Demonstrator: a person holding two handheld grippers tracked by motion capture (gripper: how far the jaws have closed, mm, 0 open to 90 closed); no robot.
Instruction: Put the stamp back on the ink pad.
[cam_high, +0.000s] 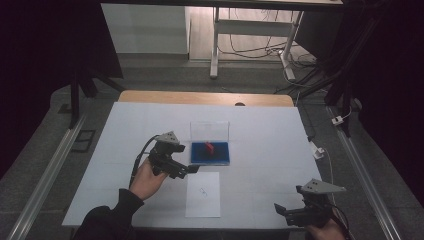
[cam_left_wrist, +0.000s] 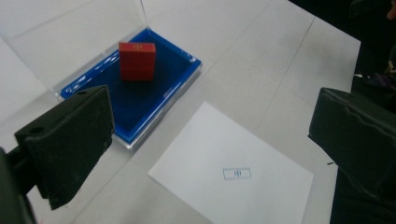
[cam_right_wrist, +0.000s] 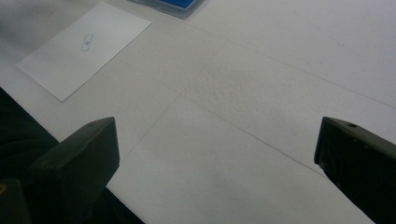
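Black padded jaws of your left tool (cam_left_wrist: 205, 140) stand wide apart with nothing between them, and the small red rectangular block (cam_left_wrist: 137, 61) sits just ahead, upright on the blue pad of the shallow clear-plastic case (cam_left_wrist: 184, 77). That block looks like your target, so make the approach count: it stands near the middle of the blue pad, clear of the case's rim, with the transparent lid (cam_left_wrist: 74, 37) raised behind it. Come in from the open front of the case rather than over the lid, and lower the jaws so one passes on each side of the block without brushing the rim. Square the pads to two opposite flat faces before you close; a grip across a corner would likely twist it or tip it over.

Just beside the case, on its near side, lies the white paper sheet (cam_left_wrist: 233, 179) with a small blue rectangular mark (cam_left_wrist: 236, 173) printed on it; keep your wrist high enough not to drag it.

Your right tool (cam_high: 300, 210) is well away from the case, at the near edge of the white counter (cam_high: 265, 135), its jaws likewise spread wide and empty. Leave it parked there.
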